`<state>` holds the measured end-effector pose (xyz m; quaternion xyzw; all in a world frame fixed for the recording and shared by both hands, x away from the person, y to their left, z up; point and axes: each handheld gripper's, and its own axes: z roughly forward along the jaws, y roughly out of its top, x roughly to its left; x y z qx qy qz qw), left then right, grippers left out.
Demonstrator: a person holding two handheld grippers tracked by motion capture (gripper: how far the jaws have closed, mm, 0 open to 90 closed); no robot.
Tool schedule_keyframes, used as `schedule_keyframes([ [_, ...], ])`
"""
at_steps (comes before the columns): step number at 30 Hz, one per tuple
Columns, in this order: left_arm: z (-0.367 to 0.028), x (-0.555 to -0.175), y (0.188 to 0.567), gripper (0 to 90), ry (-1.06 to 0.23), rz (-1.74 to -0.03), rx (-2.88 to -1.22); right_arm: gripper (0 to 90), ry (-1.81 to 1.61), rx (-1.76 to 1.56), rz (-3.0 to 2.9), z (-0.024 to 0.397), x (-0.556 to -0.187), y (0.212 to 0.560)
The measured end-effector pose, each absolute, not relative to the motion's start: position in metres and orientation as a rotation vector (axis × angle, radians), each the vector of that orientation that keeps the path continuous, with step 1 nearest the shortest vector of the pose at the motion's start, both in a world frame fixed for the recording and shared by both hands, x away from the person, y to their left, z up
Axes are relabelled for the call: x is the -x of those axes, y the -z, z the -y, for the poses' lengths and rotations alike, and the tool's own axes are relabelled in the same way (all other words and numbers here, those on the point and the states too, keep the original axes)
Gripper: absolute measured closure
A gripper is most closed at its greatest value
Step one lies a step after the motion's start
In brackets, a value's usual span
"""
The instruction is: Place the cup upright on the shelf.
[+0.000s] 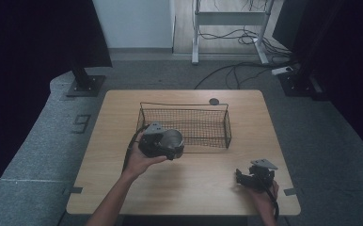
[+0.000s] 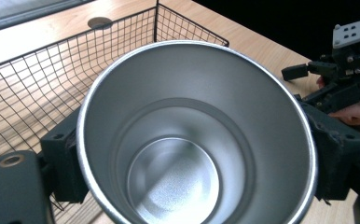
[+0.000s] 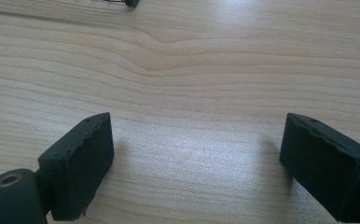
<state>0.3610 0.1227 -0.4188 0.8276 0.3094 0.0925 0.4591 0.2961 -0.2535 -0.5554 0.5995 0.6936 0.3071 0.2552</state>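
Your left gripper clamps the steel cup at the wire basket's near-left corner, in the high view. Left gripper view: cup mouth faces the camera, axis along the jaws; brushed, bare interior. Right gripper view: your right gripper spread wide over the table.

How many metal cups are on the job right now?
1. The metal cup is clamped in the left gripper, at the near left edge of the wire basket. The basket looks empty.
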Motion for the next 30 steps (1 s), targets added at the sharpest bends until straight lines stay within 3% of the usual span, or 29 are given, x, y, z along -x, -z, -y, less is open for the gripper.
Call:
schedule_keyframes([
  [30, -0.127, -0.386, 0.410, 13.4, -0.265, -0.807, -2.037, 9.5, -0.833, -1.624, -1.887, 0.254, -0.296, 0.555],
])
